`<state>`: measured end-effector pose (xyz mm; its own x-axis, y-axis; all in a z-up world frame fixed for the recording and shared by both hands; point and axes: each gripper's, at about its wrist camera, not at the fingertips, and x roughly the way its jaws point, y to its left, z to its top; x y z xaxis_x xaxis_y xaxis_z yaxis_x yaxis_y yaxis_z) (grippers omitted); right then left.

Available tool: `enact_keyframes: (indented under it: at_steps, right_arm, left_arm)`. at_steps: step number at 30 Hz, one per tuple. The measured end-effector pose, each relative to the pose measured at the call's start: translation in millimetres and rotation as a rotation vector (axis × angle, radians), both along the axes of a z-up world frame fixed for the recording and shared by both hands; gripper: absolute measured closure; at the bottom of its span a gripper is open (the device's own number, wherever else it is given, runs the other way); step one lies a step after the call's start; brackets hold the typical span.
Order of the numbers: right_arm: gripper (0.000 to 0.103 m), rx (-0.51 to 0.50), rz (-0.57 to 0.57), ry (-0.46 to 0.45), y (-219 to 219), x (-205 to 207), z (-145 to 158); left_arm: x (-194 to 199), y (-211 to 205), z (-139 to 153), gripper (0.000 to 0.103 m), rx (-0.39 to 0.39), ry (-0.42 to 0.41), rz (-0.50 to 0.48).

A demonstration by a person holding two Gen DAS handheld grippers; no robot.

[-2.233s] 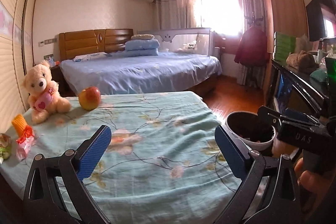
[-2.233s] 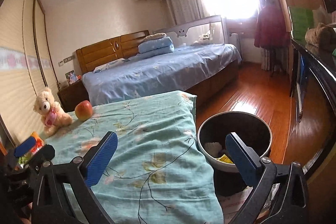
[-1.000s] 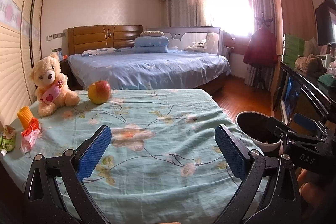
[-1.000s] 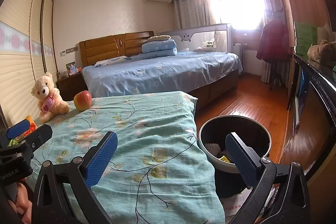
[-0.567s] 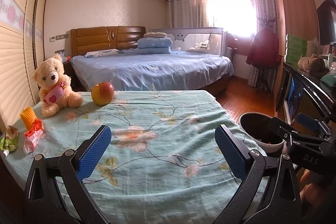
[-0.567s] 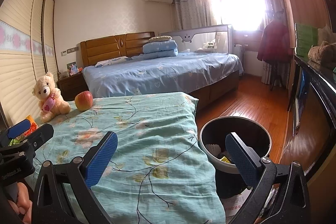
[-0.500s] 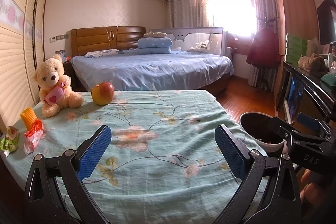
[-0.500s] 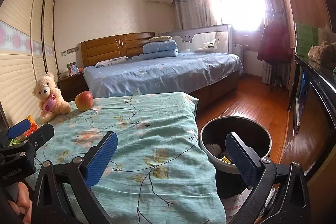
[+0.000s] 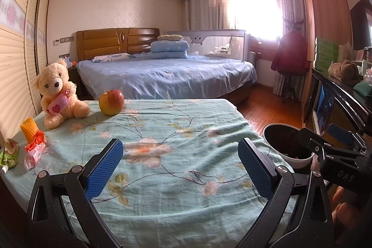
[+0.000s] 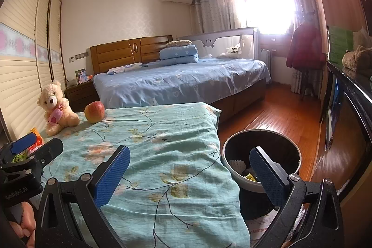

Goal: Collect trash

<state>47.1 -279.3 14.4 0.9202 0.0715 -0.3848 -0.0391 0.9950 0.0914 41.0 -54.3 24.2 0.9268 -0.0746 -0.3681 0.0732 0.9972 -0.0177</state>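
Crinkly red-and-clear plastic marks the trash: a wrapper lies at about 9 o'clock in the left wrist view, on the edge of the surface under its flowered teal cloth, just beside an orange packet and a green pouch. The left tongs stand wide apart with nothing between them, hovering over the middle of the cloth; the right tongs are likewise apart and empty, their right finger over the mouth of the bin at 3 o'clock.

The likely trouble is in the pick. The wrappers are thin and slippery and crowd together at the edge, so a shallow pinch could catch the loose cloth or nudge one off the side. The teddy bear and apple at 10 to 11 o'clock sit near enough to be taken by mistake.

Only the right wrist view looks into the bin, showing pale and yellow scraps already inside. Only the left view shows the three wrappers plainly; in the right view the left tongs hide most of them.
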Motion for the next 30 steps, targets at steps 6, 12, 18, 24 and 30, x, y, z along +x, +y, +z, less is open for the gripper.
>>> enact_keyframes:
  at_steps: [6,12,18,24,30]
  right_arm:
    - [0.000,0.000,0.002,-0.001,1.0,-0.1,0.9]
    - [0.000,0.002,0.005,0.003,1.9,-0.1,1.7]
    - [0.000,0.002,0.006,0.002,1.6,-0.4,1.7]
    - [0.000,0.001,0.007,0.004,2.6,-1.0,1.7]
    - [0.000,-0.002,0.012,0.005,3.5,-0.7,2.1]
  left_arm:
    - [-0.4,-1.0,-0.2,0.002,0.001,-0.003,-0.008]
    - [-0.1,-1.5,-0.2,0.002,-0.001,-0.001,-0.011]
    - [0.0,-1.5,-0.4,0.002,-0.001,0.000,-0.011]
    - [0.0,-1.6,-0.4,0.002,0.001,-0.001,-0.010]
    - [-0.5,-0.5,-4.8,0.002,-0.001,0.006,-0.010]
